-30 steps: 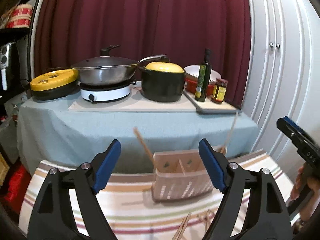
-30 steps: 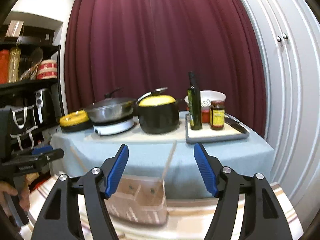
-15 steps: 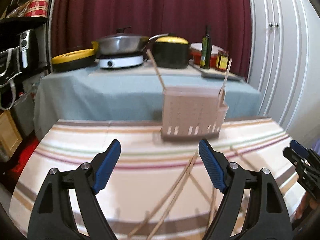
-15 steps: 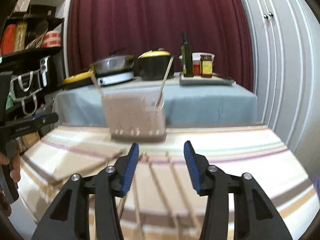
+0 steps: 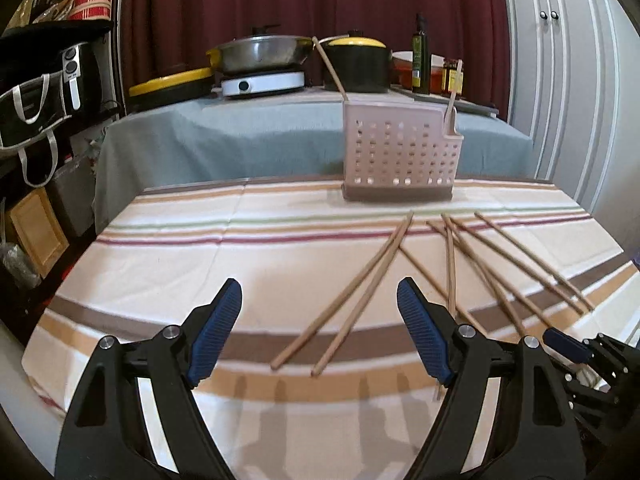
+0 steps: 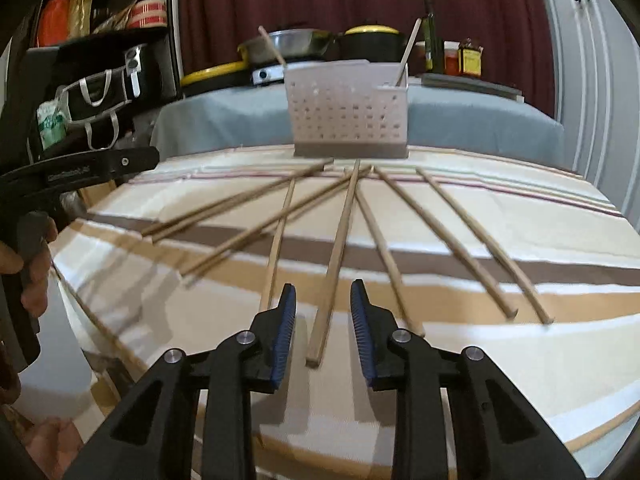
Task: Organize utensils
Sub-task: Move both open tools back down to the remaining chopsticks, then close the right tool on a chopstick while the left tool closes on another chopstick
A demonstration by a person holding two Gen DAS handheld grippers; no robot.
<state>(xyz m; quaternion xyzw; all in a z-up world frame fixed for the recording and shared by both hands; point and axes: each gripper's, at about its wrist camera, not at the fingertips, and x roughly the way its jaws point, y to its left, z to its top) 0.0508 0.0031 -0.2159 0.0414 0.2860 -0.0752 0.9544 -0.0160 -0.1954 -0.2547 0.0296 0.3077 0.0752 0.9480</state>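
Note:
Several wooden chopsticks [image 6: 340, 236] lie fanned out on the striped tablecloth [image 6: 500, 220], pointing toward a pale perforated utensil holder [image 6: 348, 112] at the table's far edge. Two sticks stand inside the holder [image 5: 400, 148]. My right gripper [image 6: 323, 312] hovers low over the near end of one chopstick, its jaws part open on either side of the stick, not touching it. My left gripper [image 5: 320, 316] is wide open above the cloth, with a pair of chopsticks [image 5: 352, 292] lying between and ahead of its fingers.
Behind the table stands a counter under a grey-blue cloth [image 5: 248, 136] with pots, a hotplate, a bottle and jars. Dark shelves with bags [image 5: 36, 92] are at the left, white cabinet doors [image 5: 560, 80] at the right. A hand [image 6: 24, 264] holds the left tool.
Both grippers have dropped and tilted down toward the table, bringing the loose chopsticks into view. The right jaws have narrowed around one chopstick's near end. The left jaws stay wide.

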